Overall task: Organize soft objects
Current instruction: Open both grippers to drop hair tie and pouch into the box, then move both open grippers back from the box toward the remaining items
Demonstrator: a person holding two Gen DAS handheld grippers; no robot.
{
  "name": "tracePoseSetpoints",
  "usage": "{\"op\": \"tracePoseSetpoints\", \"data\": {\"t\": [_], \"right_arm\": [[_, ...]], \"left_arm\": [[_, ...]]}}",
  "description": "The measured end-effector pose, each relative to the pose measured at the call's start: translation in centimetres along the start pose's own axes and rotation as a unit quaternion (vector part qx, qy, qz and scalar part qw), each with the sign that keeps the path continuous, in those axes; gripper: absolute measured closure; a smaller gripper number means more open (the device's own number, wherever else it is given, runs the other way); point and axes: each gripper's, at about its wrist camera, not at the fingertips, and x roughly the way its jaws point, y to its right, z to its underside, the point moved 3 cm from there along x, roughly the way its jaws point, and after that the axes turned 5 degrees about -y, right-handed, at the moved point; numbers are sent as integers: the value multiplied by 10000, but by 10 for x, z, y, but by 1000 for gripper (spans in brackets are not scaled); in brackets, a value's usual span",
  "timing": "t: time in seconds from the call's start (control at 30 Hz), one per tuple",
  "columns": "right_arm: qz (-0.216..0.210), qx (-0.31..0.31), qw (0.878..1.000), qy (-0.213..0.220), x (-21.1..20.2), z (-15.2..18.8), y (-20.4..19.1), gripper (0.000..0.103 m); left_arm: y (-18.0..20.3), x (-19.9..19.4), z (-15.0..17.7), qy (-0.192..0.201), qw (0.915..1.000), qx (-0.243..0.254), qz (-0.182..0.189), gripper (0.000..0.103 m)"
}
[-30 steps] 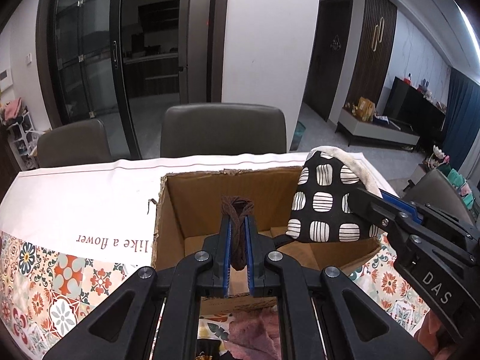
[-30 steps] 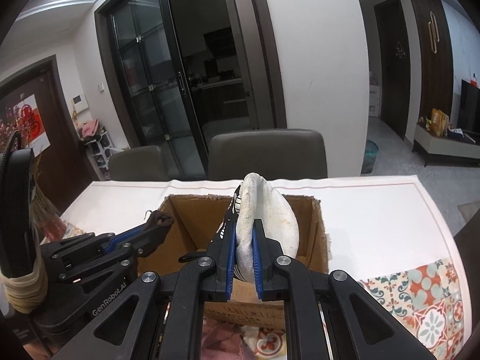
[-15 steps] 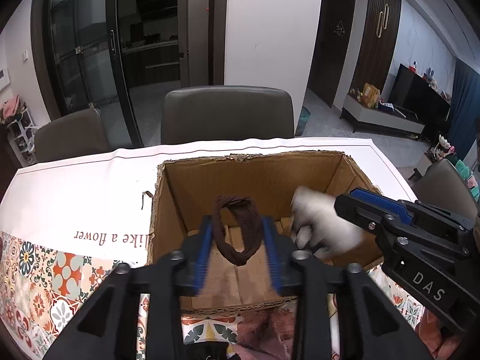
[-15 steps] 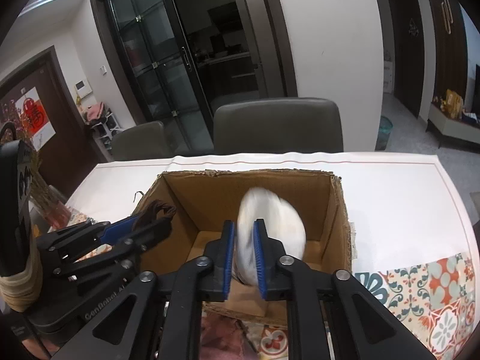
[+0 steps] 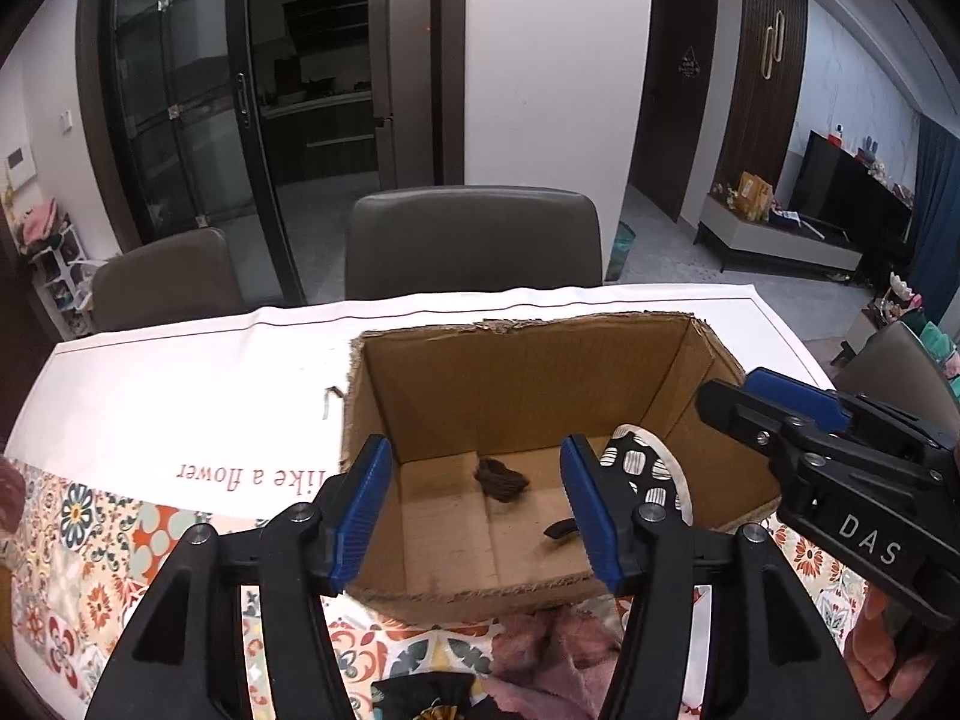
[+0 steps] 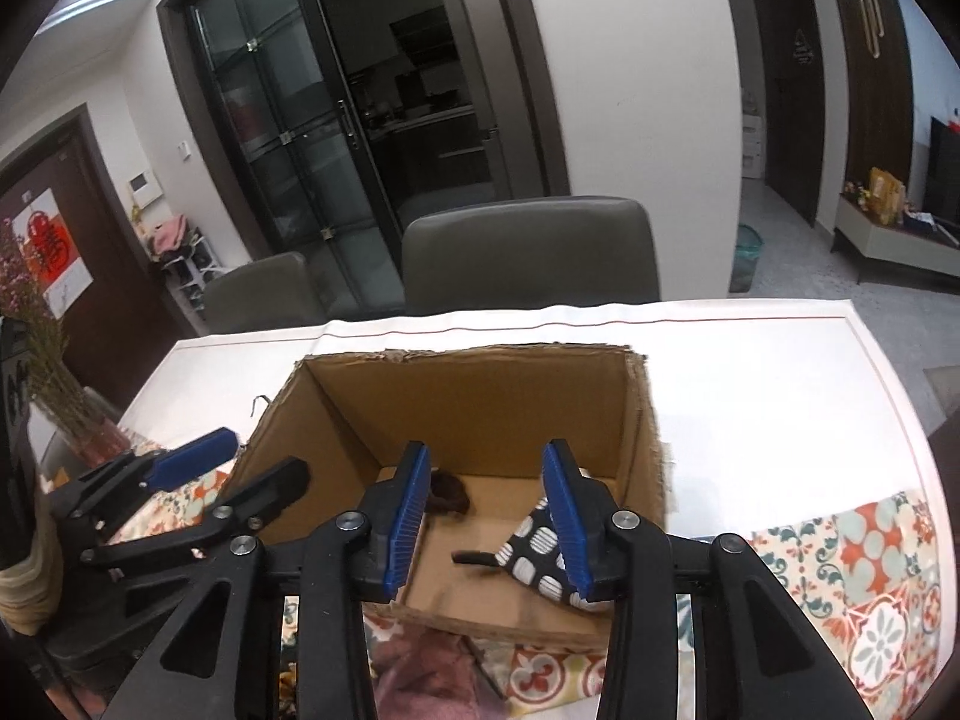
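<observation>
Your left hand-held gripper (image 5: 477, 516) hangs wide apart over the near wall of the open brown cardboard box (image 5: 528, 360), gripping nothing. Your right hand-held gripper (image 6: 486, 516) is equally wide and bare, poised just beside it. Inside the box, the small dark brown fabric scrunchie (image 5: 501, 478) lies on the floor toward the middle, and the black pouch with white striped patches (image 6: 540, 546) leans in the right near corner, apart from it. A crumpled pink cloth (image 5: 558, 648) lies on the patterned surface (image 5: 72, 540) right against the box's near side. 2 grey chairs (image 5: 474, 240) stand beyond.
</observation>
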Motion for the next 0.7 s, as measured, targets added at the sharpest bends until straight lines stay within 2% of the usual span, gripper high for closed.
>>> {"op": "tracePoseSetpoints", "data": {"t": [0.27, 0.7], "right_arm": [[179, 66, 9998, 66, -24, 8, -3, 62], [213, -144, 9995, 203, -67, 34, -31, 62]], "left_arm": [[-1, -31, 7, 80, 9997, 0, -227, 45], [-8, -85, 39, 325, 9993, 68, -199, 45]]}}
